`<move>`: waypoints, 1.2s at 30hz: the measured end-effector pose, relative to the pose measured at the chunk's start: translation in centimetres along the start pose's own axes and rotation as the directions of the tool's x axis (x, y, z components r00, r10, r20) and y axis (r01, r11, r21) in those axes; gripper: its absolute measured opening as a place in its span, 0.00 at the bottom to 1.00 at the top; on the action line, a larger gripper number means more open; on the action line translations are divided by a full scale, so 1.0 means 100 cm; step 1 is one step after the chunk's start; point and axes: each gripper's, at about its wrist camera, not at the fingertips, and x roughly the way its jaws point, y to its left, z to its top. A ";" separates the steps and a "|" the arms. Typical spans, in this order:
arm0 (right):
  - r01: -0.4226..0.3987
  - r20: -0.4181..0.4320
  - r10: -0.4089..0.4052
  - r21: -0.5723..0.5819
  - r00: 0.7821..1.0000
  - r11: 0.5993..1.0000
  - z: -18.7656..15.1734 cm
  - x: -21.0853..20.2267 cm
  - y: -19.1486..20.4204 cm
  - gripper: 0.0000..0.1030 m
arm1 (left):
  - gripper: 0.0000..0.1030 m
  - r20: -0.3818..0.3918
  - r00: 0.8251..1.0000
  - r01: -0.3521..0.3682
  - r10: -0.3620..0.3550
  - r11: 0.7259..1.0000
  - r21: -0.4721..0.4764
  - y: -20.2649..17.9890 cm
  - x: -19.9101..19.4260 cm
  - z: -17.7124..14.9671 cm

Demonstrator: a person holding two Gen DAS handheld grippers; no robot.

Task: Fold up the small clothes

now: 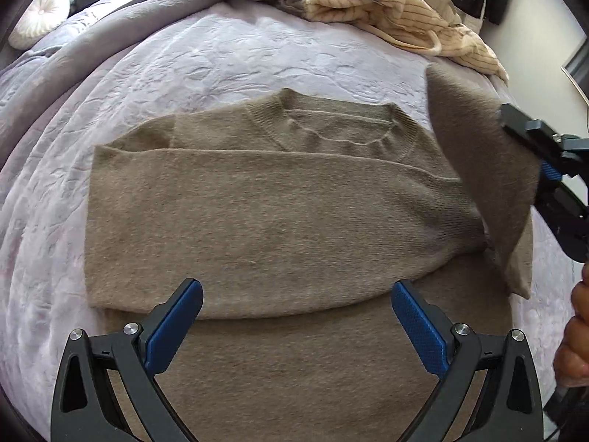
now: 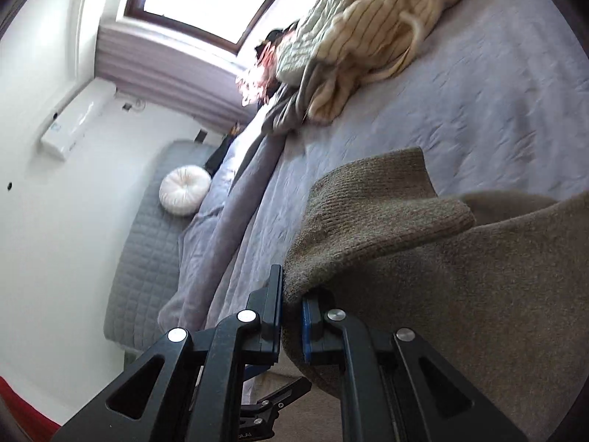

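A taupe knit sweater (image 1: 257, 221) lies flat on the pale bedspread (image 1: 221, 59), neck toward the far side. One sleeve is folded across its chest. My left gripper (image 1: 297, 289) hovers open over the sweater's lower half, nothing between its blue pads. At the right edge my right gripper (image 1: 515, 121) holds the other sleeve (image 1: 478, 154) lifted off the bed. In the right wrist view that gripper (image 2: 292, 291) is rolled on its side and shut on the ribbed end of the sleeve (image 2: 368, 221), which drapes over the jaws.
A heap of cream striped and grey clothes (image 1: 405, 14) lies at the far edge of the bed. A grey duvet (image 1: 110, 37) and a round white cushion (image 1: 38, 18) are at the far left. A person's hand (image 1: 578, 331) shows at the right edge.
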 end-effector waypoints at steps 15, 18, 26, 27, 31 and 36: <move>0.186 -0.300 -0.315 -0.388 0.901 0.903 -0.071 0.134 0.027 0.18 | 0.99 0.036 0.991 0.131 -0.127 0.981 -0.142 0.088 -0.004 0.005; 0.164 -0.266 -0.215 -0.202 0.940 0.966 -0.049 0.126 0.013 0.21 | 0.99 0.056 0.988 0.150 -0.143 0.979 -0.141 0.087 -0.005 0.011; 0.112 -0.224 -0.158 -0.208 0.962 0.972 -0.034 0.149 0.036 0.30 | 0.99 0.092 0.981 0.183 -0.170 0.969 -0.166 0.108 -0.020 0.008; 0.084 -0.273 -0.161 -0.271 0.948 0.959 -0.042 0.162 0.047 0.30 | 0.99 0.098 0.980 0.191 -0.175 0.965 -0.182 0.114 -0.021 0.009; 0.046 -0.386 -0.221 -0.415 0.895 0.909 -0.075 0.191 0.068 0.30 | 0.99 0.104 0.978 0.199 -0.179 0.954 -0.223 0.130 -0.022 0.014; 0.112 -0.358 -0.241 -0.344 0.902 0.932 -0.087 0.164 0.049 0.30 | 0.99 0.048 0.970 0.245 -0.240 0.950 -0.195 0.122 -0.007 0.015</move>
